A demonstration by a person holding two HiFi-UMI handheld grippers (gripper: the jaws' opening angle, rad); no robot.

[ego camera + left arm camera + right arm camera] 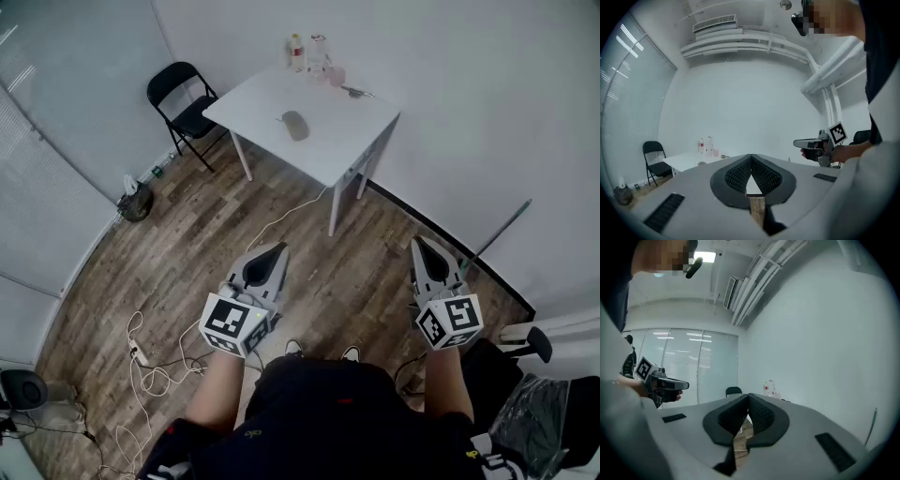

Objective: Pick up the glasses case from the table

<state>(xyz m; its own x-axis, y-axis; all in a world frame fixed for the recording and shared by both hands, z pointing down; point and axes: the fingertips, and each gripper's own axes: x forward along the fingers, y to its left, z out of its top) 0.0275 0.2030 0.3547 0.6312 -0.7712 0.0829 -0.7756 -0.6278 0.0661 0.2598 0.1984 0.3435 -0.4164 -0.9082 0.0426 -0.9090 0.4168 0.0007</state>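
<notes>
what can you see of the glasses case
The case is a small grey oval with rounded ends and looks matte, though it is too far off to tell the material. It seems closed and lies flat near the middle of the white table. Only the tabletop touches it, and it sits well apart from the bottles at the far corner. In the left gripper view it shows only as a tiny dark lump on the tabletop.

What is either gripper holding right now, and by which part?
Nothing. The left gripper and the right gripper are both shut and empty; the glasses case lies on the white table, well ahead of both.
</notes>
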